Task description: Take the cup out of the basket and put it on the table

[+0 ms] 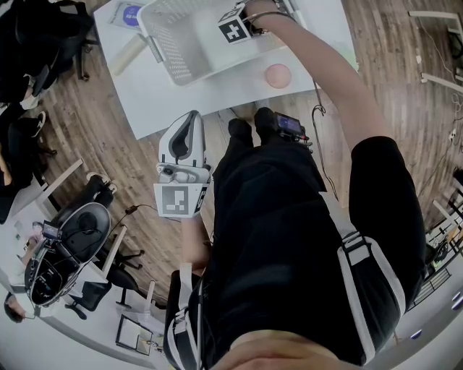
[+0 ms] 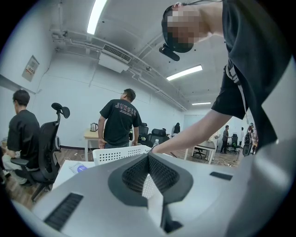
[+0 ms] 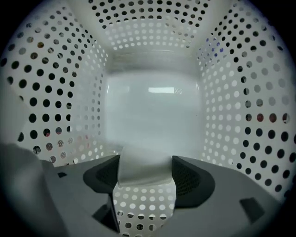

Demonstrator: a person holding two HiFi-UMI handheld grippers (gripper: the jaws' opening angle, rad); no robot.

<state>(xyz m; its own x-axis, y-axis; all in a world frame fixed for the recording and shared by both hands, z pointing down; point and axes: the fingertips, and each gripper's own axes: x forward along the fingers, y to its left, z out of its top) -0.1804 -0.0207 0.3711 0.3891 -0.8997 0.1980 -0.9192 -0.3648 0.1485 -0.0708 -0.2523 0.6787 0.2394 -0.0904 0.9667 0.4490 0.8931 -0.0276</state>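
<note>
In the right gripper view a white cup point(image 3: 143, 169) sits squeezed between the two dark pads, inside the white perforated basket point(image 3: 55, 92). My right gripper point(image 3: 144, 173) is shut on the cup. The head view shows the basket point(image 1: 177, 43) on the white table point(image 1: 239, 87), with my right gripper point(image 1: 242, 22) reaching down into it; the cup is hidden there. My left gripper point(image 1: 189, 123) hangs by the person's left side, off the table's near edge. Its jaws meet with nothing between them, and in its own view the left gripper point(image 2: 149, 159) points toward the basket point(image 2: 118, 154).
A pink round disc point(image 1: 278, 75) lies on the table right of the basket. A blue-marked card point(image 1: 130, 14) lies at the table's far left. Office chairs point(image 1: 72, 238) stand on the wood floor to the left. Other people point(image 2: 119, 122) stand and sit beyond the table.
</note>
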